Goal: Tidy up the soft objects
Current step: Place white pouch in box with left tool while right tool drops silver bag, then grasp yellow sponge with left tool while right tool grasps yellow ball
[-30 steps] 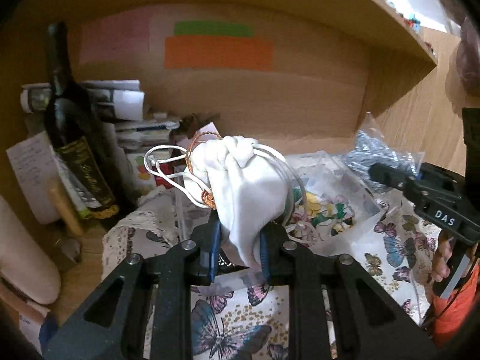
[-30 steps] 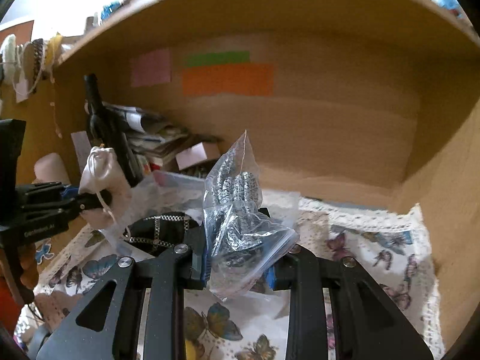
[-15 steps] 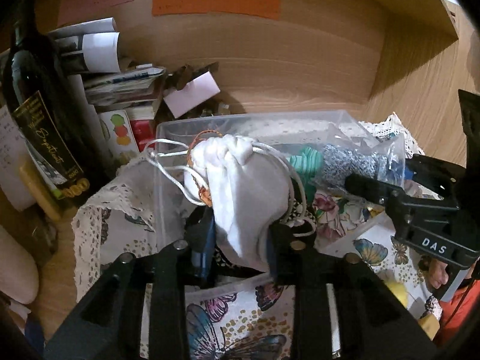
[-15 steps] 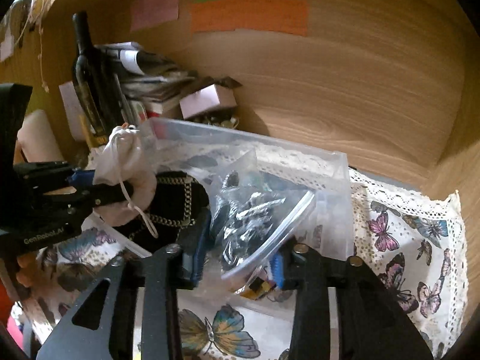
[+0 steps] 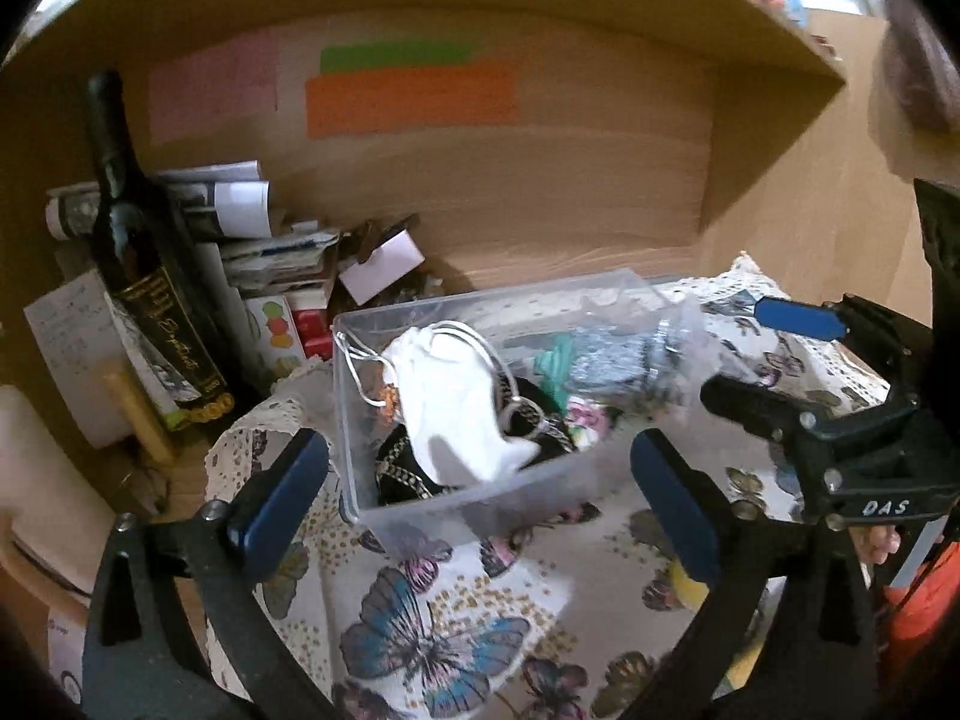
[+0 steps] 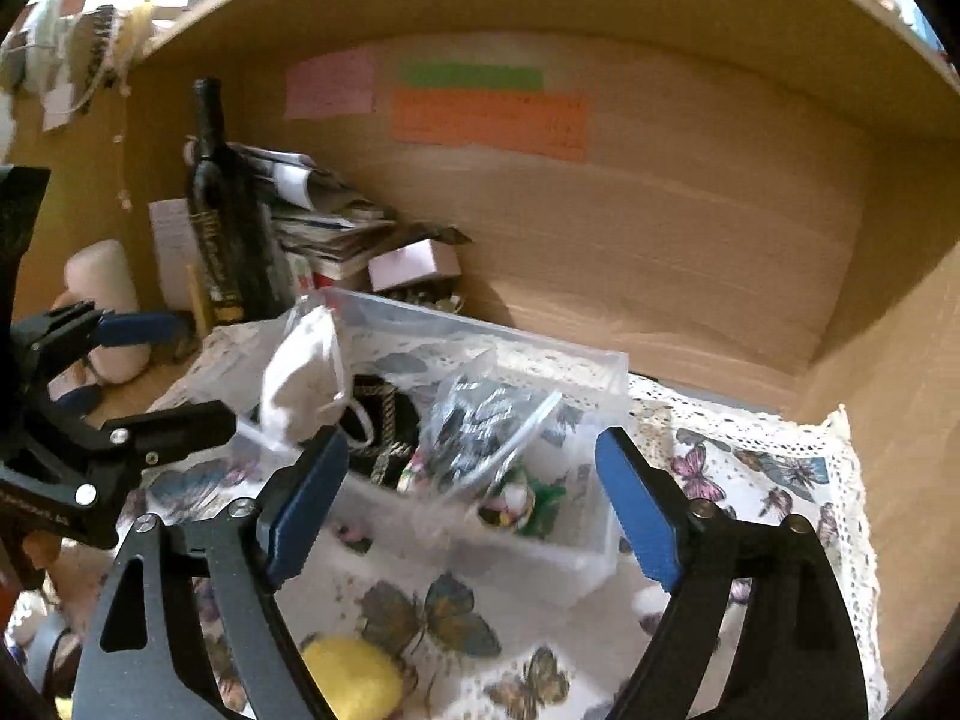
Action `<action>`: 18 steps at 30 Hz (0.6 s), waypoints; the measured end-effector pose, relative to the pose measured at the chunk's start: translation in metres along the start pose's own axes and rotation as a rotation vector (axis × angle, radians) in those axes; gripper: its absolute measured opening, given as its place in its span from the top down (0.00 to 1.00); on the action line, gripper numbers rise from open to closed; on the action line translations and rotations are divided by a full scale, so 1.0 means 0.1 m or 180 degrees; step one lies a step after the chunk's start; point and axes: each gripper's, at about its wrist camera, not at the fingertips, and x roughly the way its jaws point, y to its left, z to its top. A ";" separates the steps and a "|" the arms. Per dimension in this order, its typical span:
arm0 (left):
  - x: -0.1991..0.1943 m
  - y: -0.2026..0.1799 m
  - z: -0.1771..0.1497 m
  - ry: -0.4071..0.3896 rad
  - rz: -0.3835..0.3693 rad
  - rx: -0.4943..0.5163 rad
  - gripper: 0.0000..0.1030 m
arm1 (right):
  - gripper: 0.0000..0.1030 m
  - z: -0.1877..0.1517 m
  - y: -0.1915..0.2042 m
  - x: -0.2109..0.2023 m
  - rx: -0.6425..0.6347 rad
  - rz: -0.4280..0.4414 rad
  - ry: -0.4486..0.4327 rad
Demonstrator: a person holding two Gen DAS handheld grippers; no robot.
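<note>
A clear plastic box [image 5: 480, 498] stands on the butterfly cloth [image 5: 432, 630] inside a wooden shelf. A white drawstring pouch [image 5: 462, 402] lies in its left part, over a black chain bag [image 5: 408, 468]. A clear zip bag of silvery pieces [image 5: 624, 360] lies in its right part. My left gripper [image 5: 480, 504] is open and empty just in front of the box. My right gripper [image 6: 474, 510] is open and empty in front of the box [image 6: 564, 372], with the zip bag [image 6: 480, 420] and pouch [image 6: 300, 378] ahead of it.
A dark wine bottle [image 5: 144, 276] and a pile of papers [image 5: 240, 222] stand at the back left. A white roll [image 6: 102, 294] lies at the far left. A yellow soft ball [image 6: 354, 678] rests on the cloth near my right gripper. The shelf's side wall [image 6: 900, 360] closes the right.
Both grippers have opened and let go: the white pouch and the zip bag now lie in the clear box. Both grippers have drawn back from the box.
</note>
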 end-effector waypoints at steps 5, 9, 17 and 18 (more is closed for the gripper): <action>-0.10 -0.14 -0.17 0.0031 -0.0070 0.0056 0.00 | 0.20 -0.22 0.10 -0.14 -0.0044 0.0203 0.0167; -0.09 -0.25 -0.36 0.0157 -0.0100 0.0116 0.00 | 0.21 -0.51 0.21 -0.04 -0.0081 0.0334 0.0492; -0.06 -0.30 -0.64 0.0322 -0.0084 0.0043 0.00 | 0.60 -0.77 0.27 0.17 -0.0006 0.0725 0.0961; -0.08 -0.31 -0.65 0.0308 -0.0082 0.0025 0.00 | 0.60 -0.77 0.27 0.17 0.0012 0.0781 0.0964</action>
